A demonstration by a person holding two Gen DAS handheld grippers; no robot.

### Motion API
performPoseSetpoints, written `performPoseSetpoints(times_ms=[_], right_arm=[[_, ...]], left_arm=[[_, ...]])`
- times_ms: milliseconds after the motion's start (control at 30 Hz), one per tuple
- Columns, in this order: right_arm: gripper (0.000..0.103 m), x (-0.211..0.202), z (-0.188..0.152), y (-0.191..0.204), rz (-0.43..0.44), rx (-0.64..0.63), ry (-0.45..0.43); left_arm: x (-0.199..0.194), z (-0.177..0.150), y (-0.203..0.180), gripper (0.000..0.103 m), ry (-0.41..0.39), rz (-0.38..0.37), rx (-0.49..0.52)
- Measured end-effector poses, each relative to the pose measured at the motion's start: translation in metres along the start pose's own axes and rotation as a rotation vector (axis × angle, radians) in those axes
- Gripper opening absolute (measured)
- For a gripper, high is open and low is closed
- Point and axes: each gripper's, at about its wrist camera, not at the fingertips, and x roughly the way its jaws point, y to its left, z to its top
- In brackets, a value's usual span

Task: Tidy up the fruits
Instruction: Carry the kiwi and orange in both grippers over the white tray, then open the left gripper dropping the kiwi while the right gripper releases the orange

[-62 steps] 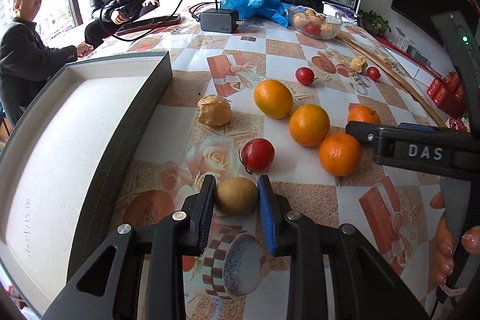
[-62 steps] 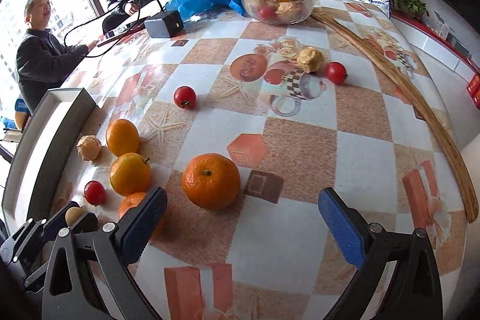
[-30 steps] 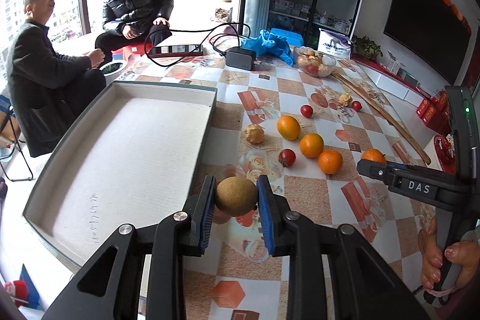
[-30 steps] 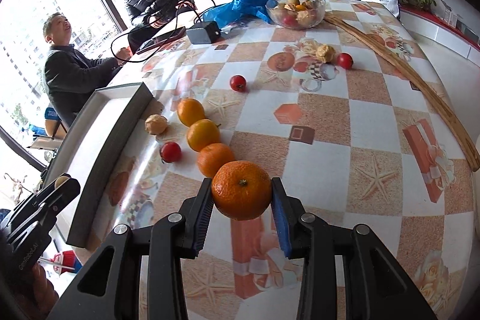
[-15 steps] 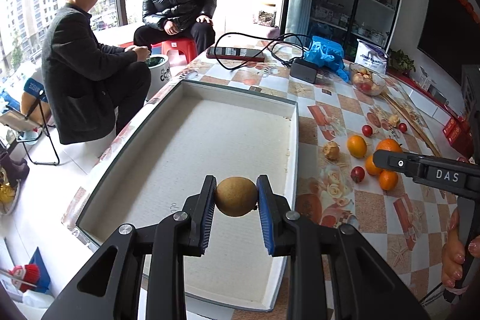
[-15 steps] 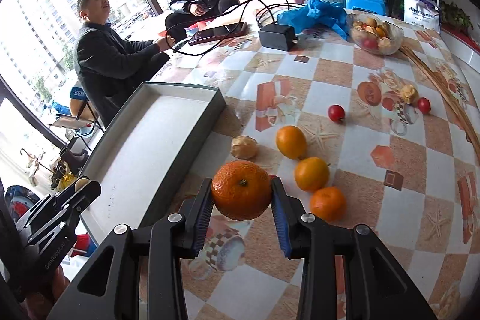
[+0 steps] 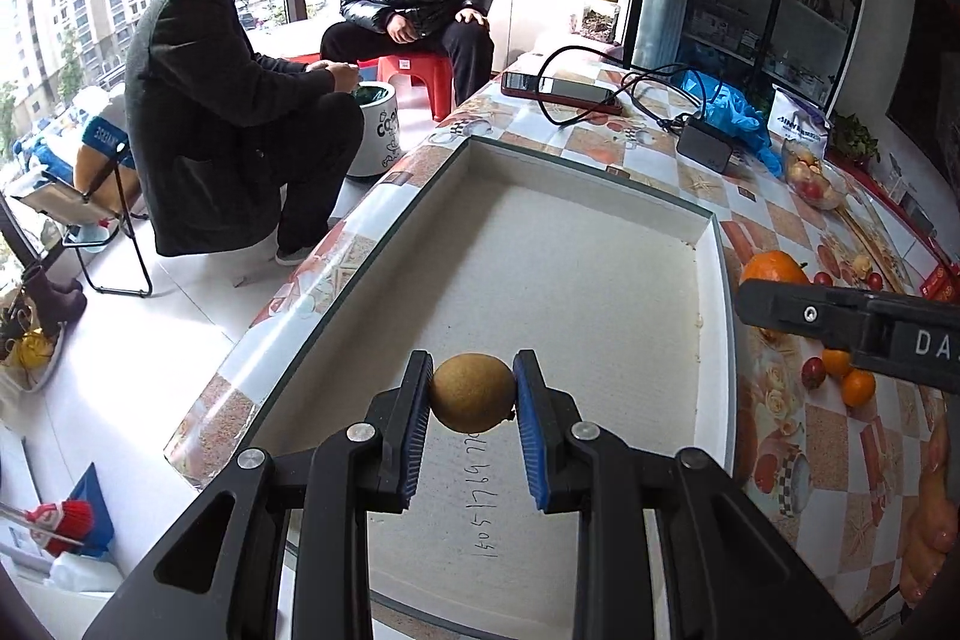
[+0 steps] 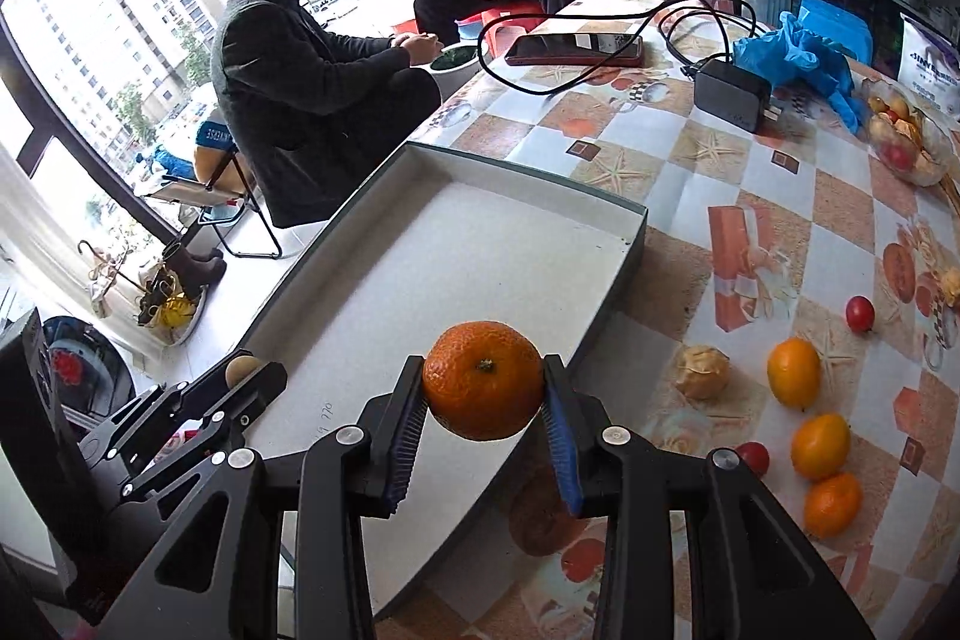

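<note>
My left gripper (image 7: 472, 394) is shut on a brown kiwi (image 7: 472, 391) and hangs over the near part of a shallow white-lined tray (image 7: 576, 292) with nothing in it. An orange mandarin (image 8: 483, 379) sits between the blue pads of my right gripper (image 8: 485, 388), shut on it, above the tray's (image 8: 444, 274) right edge. In the right wrist view the left gripper (image 8: 240, 376) shows at lower left with the kiwi (image 8: 241, 368). The right gripper's arm and mandarin (image 7: 774, 267) show at the right of the left wrist view.
Three oranges (image 8: 793, 372), two small red fruits (image 8: 860, 312) and a papery brown one (image 8: 702, 371) lie on the patterned tablecloth right of the tray. Behind it are a black charger (image 8: 732, 93), cables, a phone, a blue bag and a glass bowl (image 8: 906, 142). Two people sit beyond the table's far-left edge.
Both grippers have swung left, away from the fruits on the cloth. The kiwi now hangs further over the tray, and the mandarin has come from over the cloth to the tray's right edge.
</note>
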Motion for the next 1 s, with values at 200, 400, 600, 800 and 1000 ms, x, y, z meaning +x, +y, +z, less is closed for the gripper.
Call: performPoseSetpoints(times_ms=[200, 400, 600, 800, 1000], right_arm=[[0.039, 0.028, -0.006, 0.005, 0.004, 0.005, 0.055], [0.039, 0.046, -0.012, 0.007, -0.004, 0.003, 0.095], [0.039, 0.052, -0.016, 0.014, -0.011, -0.014, 0.103], [0.039, 0.059, -0.024, 0.023, -0.037, -0.034, 0.104], [0.039, 0.058, -0.030, 0.026, -0.041, -0.009, 0.100]], left_arm=[[0.018, -0.007, -0.002, 0.030, 0.034, 0.003, 0.005], [0.033, -0.012, -0.001, 0.030, 0.055, 0.009, 0.013], [0.045, -0.018, 0.003, 0.030, 0.071, 0.019, 0.026], [0.047, -0.018, 0.005, 0.030, 0.059, 0.023, 0.066], [0.052, -0.014, 0.013, 0.030, 0.045, 0.029, 0.096]])
